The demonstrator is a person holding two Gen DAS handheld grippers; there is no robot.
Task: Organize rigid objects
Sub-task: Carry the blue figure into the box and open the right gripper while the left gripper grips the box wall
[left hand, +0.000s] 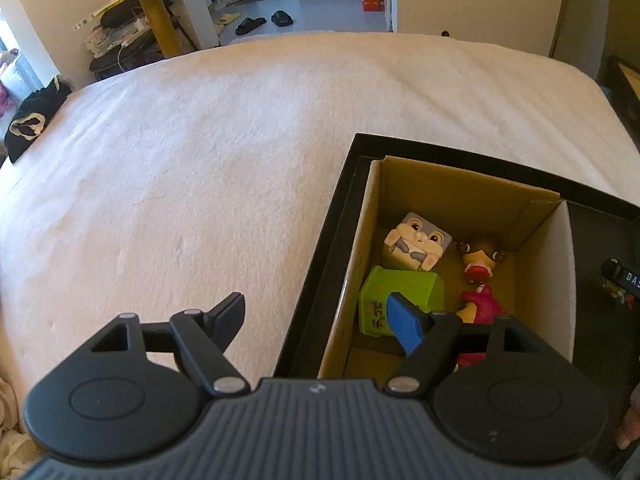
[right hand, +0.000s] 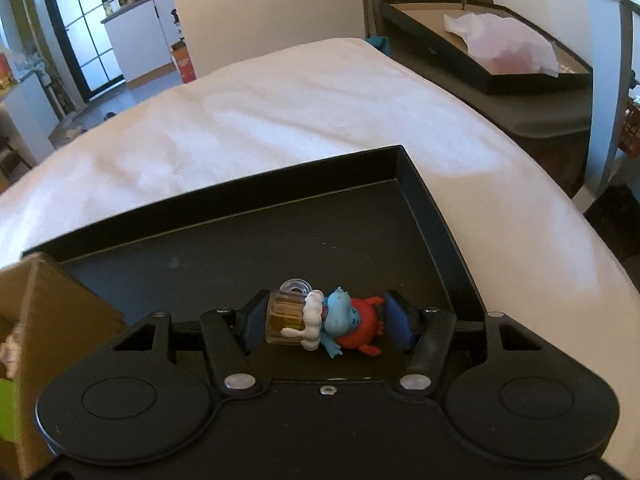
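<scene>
The blue figurine with beer mug [right hand: 320,322], near the black tray's [right hand: 424,204] right wall, looks light, rigid, slippery; our right gripper's [right hand: 324,322] jaws flank it, seemingly not pressing; we'd squeeze mug and red body. Left gripper [left hand: 316,316] gapes empty.

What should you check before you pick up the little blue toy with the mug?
1. Toy lined up: the blue toy lies on the black tray, between the right gripper's fingers. Ok.
2. Firm hold: whether both pads press on the toy. Cannot tell.
3. Left gripper free: open, holding nothing. Ok.
4. Room in the cardboard box: bare floor shows behind the toys already inside. Ok.
5. Clear way into the box: the left gripper's blue-padded finger hangs over it, above the green block. Not ok.
</scene>
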